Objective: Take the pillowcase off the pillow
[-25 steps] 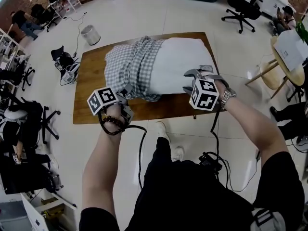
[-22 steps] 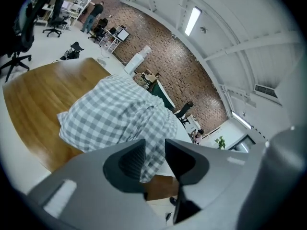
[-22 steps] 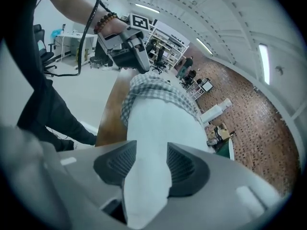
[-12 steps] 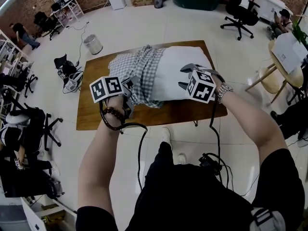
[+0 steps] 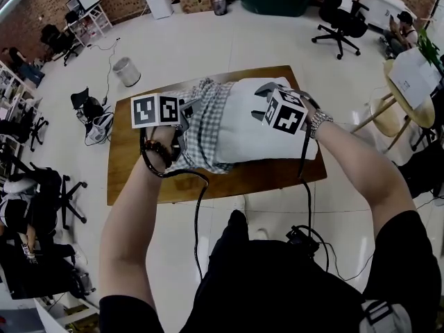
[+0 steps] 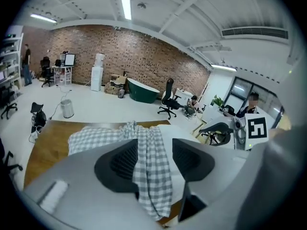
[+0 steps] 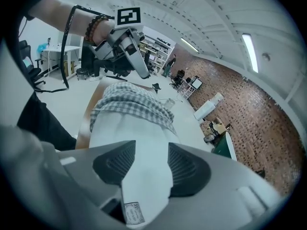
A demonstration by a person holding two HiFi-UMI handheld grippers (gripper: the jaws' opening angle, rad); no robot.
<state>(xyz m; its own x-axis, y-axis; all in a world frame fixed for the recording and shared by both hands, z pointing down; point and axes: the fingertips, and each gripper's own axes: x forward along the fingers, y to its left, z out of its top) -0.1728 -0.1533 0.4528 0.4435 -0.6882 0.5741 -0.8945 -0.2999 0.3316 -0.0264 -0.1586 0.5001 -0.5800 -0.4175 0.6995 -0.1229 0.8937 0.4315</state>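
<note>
Pillowcase (image 6: 149, 174) hangs in opening left hand-held gripper (image 6: 153, 146); right hand-held gripper (image 7: 151, 148) clamps pillow (image 7: 128, 127), tag (image 7: 133, 213) unreadable.

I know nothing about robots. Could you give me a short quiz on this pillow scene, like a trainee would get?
1. True or false: the grey-and-white checked cloth pillowcase covers the whole plump white pillow.
2. What do the right tongs grip? A) the pillow's labelled corner B) the pillowcase C) nothing
3. Fill in: the pillow lies on a brown wooden ____.
Key:
1. False. It is bunched over one end, and a fold of it lies between the left tongs, whose jaws are opening.
2. A.
3. table.
</note>
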